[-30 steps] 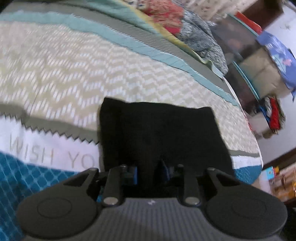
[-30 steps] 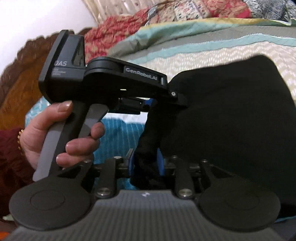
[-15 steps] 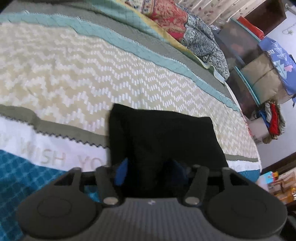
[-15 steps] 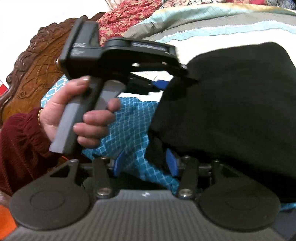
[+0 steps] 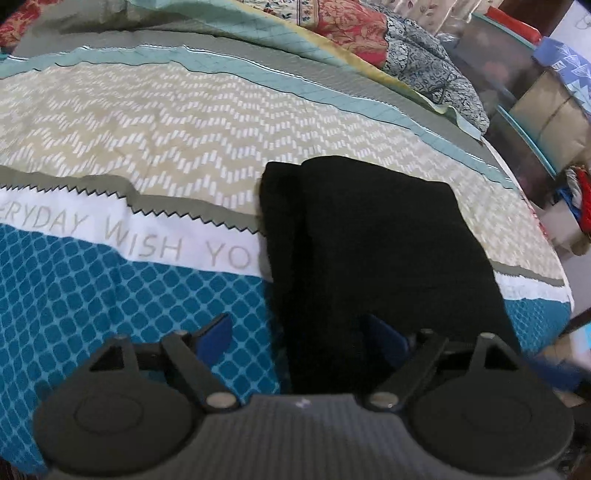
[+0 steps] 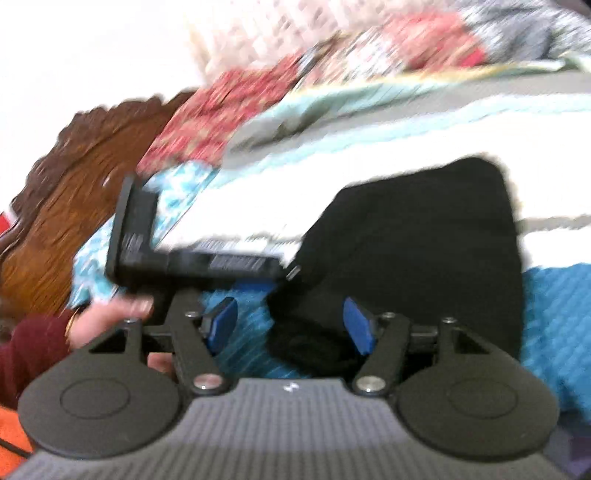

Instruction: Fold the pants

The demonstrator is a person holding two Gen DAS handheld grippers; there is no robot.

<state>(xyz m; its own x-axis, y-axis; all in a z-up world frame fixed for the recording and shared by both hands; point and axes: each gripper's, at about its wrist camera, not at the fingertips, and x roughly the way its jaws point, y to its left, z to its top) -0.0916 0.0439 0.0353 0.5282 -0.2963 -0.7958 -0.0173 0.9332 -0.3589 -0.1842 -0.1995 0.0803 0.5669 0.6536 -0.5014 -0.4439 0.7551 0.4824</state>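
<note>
Both grippers let go since a second ago: left gripper and right gripper fingers opening, pinching nothing, folded black pants left flat on bed between and beyond fingers

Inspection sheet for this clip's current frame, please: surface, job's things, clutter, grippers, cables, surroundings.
Surface: bed with patterned bedspread, printed lettering along a white band.
Job's things: black pants, folded into a compact rectangle, lying flat on the bedspread.
Clutter: bundled floral quilts at the far edge of the bed.
Grippers: left gripper jaws opening, the pants' near edge between them, pads not pressing; right gripper jaws opening over the pants' corner, not gripping.
Cables: nothing seen.
Surroundings: carved wooden headboard; storage boxes beside the bed; right view blurred.
</note>
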